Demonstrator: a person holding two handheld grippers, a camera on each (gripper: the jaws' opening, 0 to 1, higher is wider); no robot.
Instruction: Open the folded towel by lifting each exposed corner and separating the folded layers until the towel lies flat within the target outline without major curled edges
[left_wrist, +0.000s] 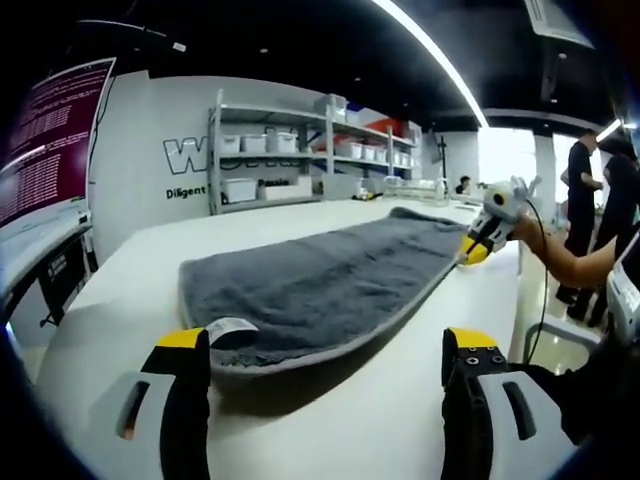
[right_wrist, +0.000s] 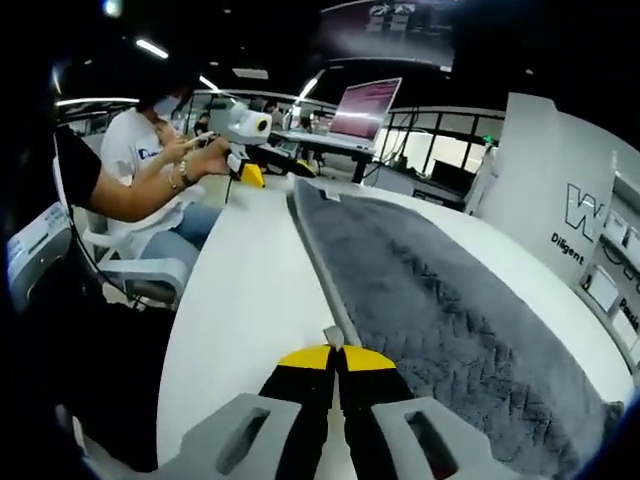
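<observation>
In the left gripper view, a bare forearm reaches in from the right, its hand wrapped round the right hand-held gripper (left_wrist: 470, 252), which is angled down to the far corner of the towel (left_wrist: 320, 285). In the right gripper view, the person's other arm is bent at the elbow, holding the left hand-held gripper (right_wrist: 250, 176) low at the opposite end of the towel (right_wrist: 440, 310).

The right hand-held gripper (right_wrist: 335, 360) has its yellow-tipped jaws pressed together, pinching the towel's pale hem at the edge. The left hand-held gripper (left_wrist: 330, 345) stands wide: its two jaws are well apart, the left jaw touching the near corner beside a small white label (left_wrist: 232, 331), the right jaw out over the bare bench (left_wrist: 130, 270); nothing is clamped between them.

The grey towel lies stretched long on the white bench, mostly flat, its near edge slightly raised, with a shadow under it. Shelves (left_wrist: 300, 150) with bins stand behind the bench.
</observation>
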